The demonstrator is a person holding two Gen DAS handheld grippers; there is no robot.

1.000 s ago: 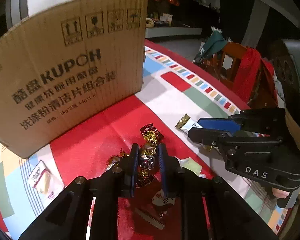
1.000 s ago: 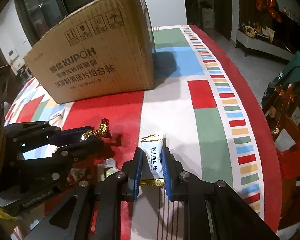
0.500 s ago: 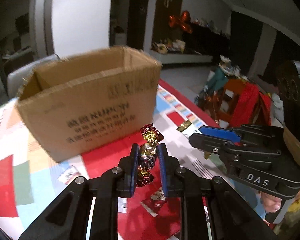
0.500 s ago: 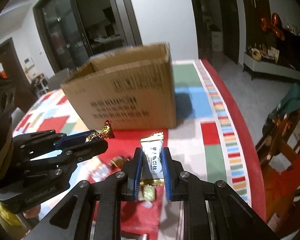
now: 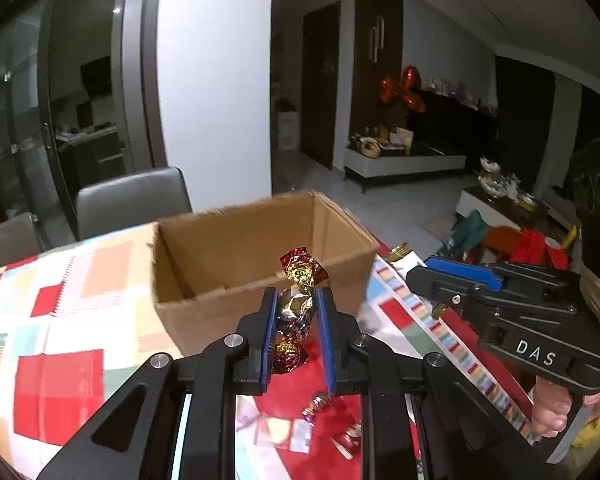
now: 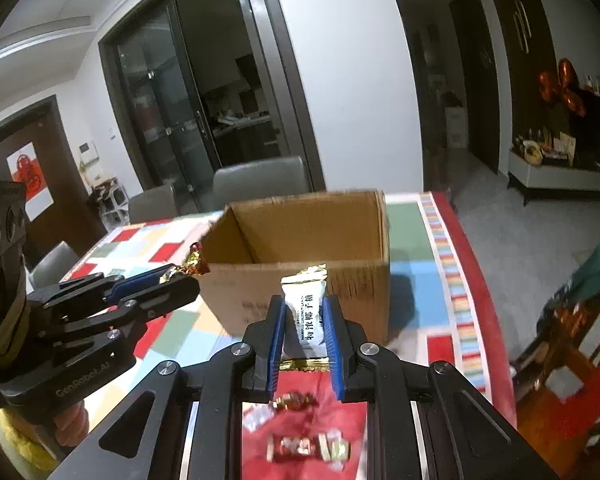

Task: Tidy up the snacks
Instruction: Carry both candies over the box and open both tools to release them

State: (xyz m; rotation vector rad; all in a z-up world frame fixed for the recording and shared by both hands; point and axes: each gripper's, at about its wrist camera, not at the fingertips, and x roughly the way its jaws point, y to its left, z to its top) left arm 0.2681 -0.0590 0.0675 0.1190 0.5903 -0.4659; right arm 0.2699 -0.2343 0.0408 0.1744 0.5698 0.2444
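Left wrist view: the left gripper (image 5: pixel 296 312) has its blue-padded jaws clamped narrow on a foil-wrapped candy in red, gold and silver (image 5: pixel 297 300), twisted end poking up above the fingertips. Straight ahead sits the open brown cardboard box (image 5: pixel 260 264), top flaps gone, its inside showing bare cardboard. Off to the right, the right gripper (image 5: pixel 428 276) is up in the air too, a gold-edged packet tip peeking past its nose.

Over on the right wrist view, that gripper pinches a white rectangular snack packet with gold crimped ends (image 6: pixel 305 312), held upright, the box just beyond it. Below both tools, loose wrapped sweets (image 6: pixel 308 448) lie scattered on the patchwork tablecloth of red, green, blue and white blocks (image 6: pixel 412 284). Grey chairs (image 6: pixel 260 180) stand behind the table.
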